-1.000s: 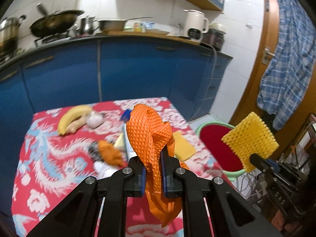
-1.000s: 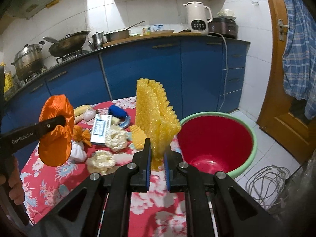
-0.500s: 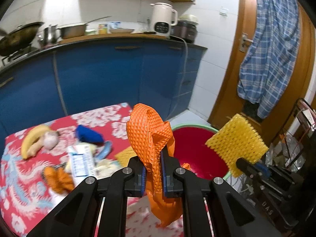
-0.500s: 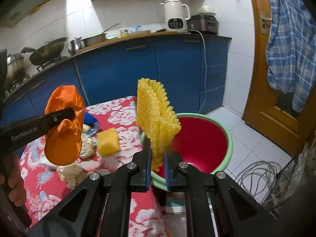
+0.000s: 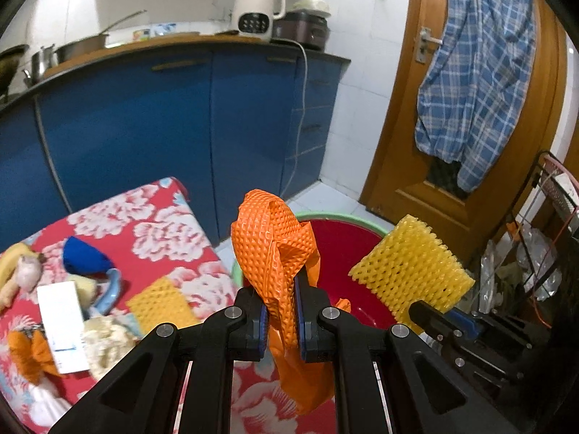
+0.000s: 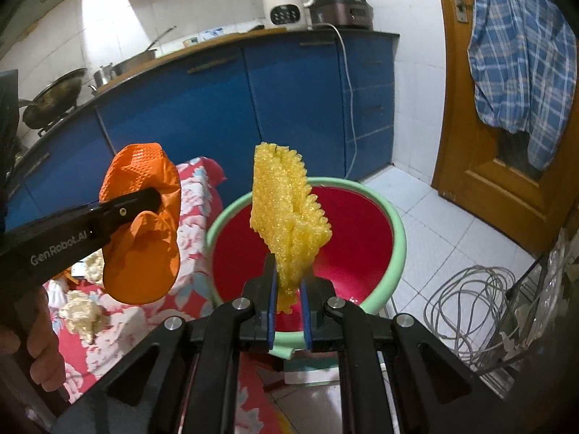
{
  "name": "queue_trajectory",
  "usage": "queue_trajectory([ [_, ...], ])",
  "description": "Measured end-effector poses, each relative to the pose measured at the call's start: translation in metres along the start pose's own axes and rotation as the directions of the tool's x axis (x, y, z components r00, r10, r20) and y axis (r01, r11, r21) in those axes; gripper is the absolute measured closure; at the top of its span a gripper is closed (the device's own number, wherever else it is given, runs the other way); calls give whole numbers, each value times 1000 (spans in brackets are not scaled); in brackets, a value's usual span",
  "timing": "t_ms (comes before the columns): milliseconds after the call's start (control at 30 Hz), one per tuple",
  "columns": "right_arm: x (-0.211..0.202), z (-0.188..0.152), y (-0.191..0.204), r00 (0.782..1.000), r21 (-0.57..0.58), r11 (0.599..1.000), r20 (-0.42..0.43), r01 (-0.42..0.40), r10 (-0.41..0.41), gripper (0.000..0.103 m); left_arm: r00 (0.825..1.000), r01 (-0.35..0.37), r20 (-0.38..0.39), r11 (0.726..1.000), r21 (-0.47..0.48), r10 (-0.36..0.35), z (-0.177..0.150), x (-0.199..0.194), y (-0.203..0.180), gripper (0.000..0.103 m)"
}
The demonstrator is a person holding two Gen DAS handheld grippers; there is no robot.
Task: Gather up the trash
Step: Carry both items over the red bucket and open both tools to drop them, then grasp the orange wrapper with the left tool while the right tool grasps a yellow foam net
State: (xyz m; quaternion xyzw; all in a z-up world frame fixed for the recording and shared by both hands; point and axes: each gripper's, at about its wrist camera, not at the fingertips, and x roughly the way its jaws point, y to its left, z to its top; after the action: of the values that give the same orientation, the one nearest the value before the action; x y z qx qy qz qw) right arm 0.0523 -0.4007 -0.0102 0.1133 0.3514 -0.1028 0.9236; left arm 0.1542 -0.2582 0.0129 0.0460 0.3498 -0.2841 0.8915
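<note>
**Two grippers, two pieces of trash, one red basin**

The left gripper (image 5: 281,311) is clamped tight on a crumpled orange mesh bag (image 5: 275,249), which bulges above the fingers and hangs limp below them. From the right wrist view the same bag (image 6: 143,224) is held in the air over the edge of the table, just beside the basin. The right gripper (image 6: 288,311) is pinched on a piece of yellow foam netting (image 6: 286,217), standing upright out of the jaws, right over the basin's open mouth.

The red basin (image 6: 362,246), with its pale green rim, sits on the tiled floor close against the table's corner. I cannot tell whether anything lies inside it.

On the floral red tablecloth (image 5: 163,231) more bits wait: a second yellow foam piece (image 5: 159,307), a white carton (image 5: 63,322), a blue cloth-like lump (image 5: 83,256), some crumpled whitish paper (image 5: 105,340) and an orange scrap (image 5: 29,350). A banana (image 5: 11,260) lies at the far left edge.

Behind, blue cabinets (image 6: 202,108) run under a counter holding a white kettle (image 6: 286,0). A checked shirt (image 6: 521,58) hangs on the wooden door (image 6: 481,166), and a coil of grey cable (image 6: 466,303) lies on the floor tiles.
</note>
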Motion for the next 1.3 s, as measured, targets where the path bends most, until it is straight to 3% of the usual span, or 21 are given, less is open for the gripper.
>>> queue_trajectory([
  [433,39,-9,-19,997,42,999,-72,12,-9,88,997,3,-79,1000,11,-2,-6,51,-10,88],
  [600,45,-10,-23,997,57,998,-83,13,-8,88,996,-15,-87,1000,-2,15,-8,54,-6,61],
  [667,45,-10,-24,996,68,998,-84,15,-9,83,996,-25,-83,1000,-6,24,-7,53,-5,58],
  [867,39,-10,-24,998,83,996,-68,12,-6,70,996,-42,-79,999,-15,41,-5,47,-2,57],
  [1300,6,-6,-6,999,72,997,-25,-25,27,68,997,-56,-52,997,-51,53,-7,5,13,56],
])
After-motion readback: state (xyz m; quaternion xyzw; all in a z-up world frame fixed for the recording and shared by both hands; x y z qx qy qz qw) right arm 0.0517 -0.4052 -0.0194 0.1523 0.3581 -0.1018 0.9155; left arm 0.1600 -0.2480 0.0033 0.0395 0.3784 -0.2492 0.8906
